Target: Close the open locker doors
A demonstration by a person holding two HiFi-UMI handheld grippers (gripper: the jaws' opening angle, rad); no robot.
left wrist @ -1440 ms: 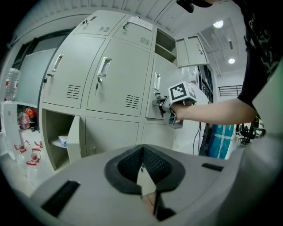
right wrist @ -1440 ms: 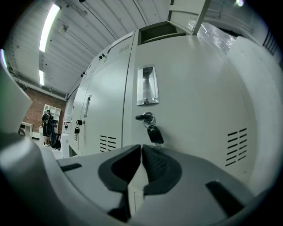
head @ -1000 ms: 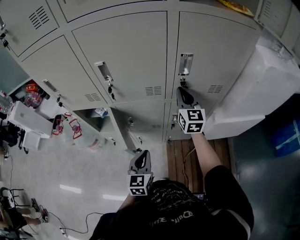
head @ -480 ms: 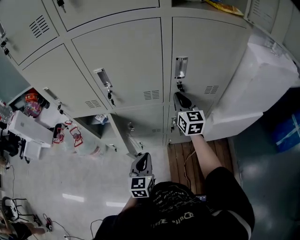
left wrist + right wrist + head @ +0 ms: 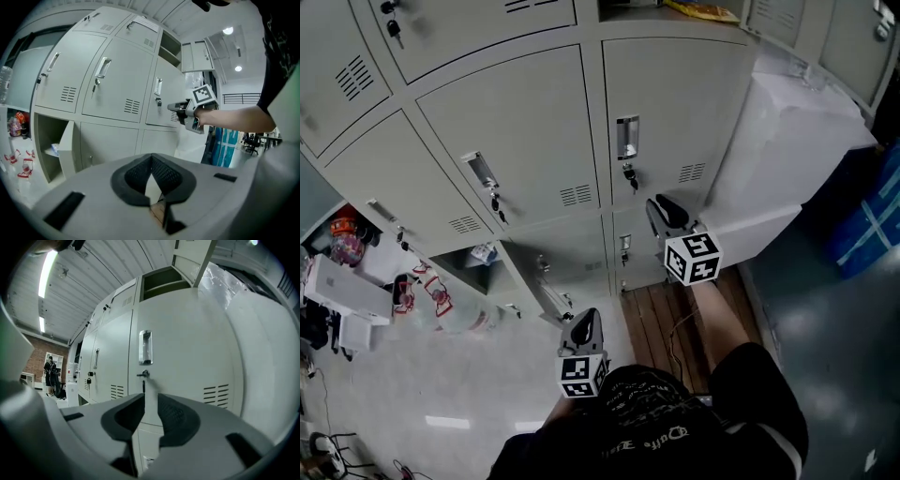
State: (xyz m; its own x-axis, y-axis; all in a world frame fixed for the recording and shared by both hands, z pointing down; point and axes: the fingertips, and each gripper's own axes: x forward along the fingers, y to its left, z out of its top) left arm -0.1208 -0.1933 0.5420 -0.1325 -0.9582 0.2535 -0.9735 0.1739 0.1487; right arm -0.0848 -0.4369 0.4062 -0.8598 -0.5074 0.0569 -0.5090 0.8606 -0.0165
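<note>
A bank of grey lockers [image 5: 516, 122] fills the head view. My right gripper [image 5: 659, 208] points level at a closed door [image 5: 675, 103], a short way back from its key [image 5: 629, 173] and handle [image 5: 626, 137]. Its jaws have just been opening and stand open with nothing between them [image 5: 150, 397]. My left gripper [image 5: 583, 321] hangs low near the body, its pads meeting at the tips [image 5: 150, 161]. A lower locker [image 5: 469, 267] stands open with its door [image 5: 539, 286] swung out. An upper locker [image 5: 161, 280] is open too.
A large white wrapped block [image 5: 787, 159] stands against the lockers on the right. A wooden pallet [image 5: 661, 319] lies on the floor below my right arm. Boxes and clutter [image 5: 347, 281] sit at the left, and something blue [image 5: 867, 216] at the far right.
My right gripper has drawn back from the key on the closed door, and its jaws have parted. The left gripper has hardly moved.
</note>
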